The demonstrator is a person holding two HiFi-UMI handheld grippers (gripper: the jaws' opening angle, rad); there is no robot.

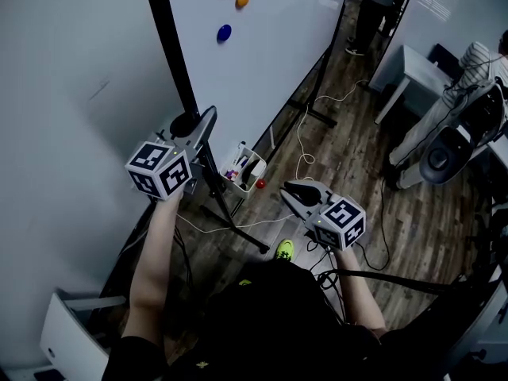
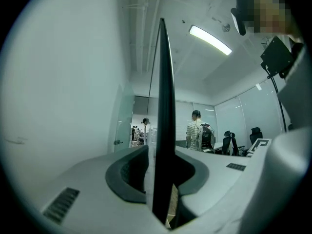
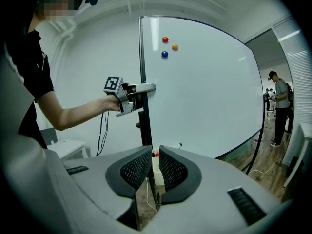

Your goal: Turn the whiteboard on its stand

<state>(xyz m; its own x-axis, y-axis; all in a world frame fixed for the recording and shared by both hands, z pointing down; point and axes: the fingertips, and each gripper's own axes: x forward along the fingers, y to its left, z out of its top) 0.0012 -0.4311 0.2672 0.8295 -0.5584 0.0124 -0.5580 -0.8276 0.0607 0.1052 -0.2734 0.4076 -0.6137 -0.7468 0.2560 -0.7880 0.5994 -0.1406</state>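
The whiteboard [image 1: 262, 46] stands on a black stand, its face [image 3: 204, 91] bearing three coloured magnets [image 1: 225, 32]. My left gripper [image 1: 198, 129] is at the board's black side edge [image 1: 171, 38], about waist high. In the left gripper view that edge [image 2: 165, 130] runs upright between the jaws; the left gripper [image 2: 163, 174] is open, with a slim gap beside the pads. The right gripper view shows the left gripper [image 3: 146, 88] at the edge too. My right gripper [image 1: 292, 190] hangs clear of the board, its pads [image 3: 171, 172] close together, nothing between them.
The stand's black foot [image 1: 238, 228] and a white tray [image 1: 244, 167] sit under the board, with cables [image 1: 302, 145] trailing over the wooden floor. A person [image 1: 373, 10] stands at the board's far end. Office chairs [image 1: 444, 153] and a white table [image 1: 413, 70] are at the right.
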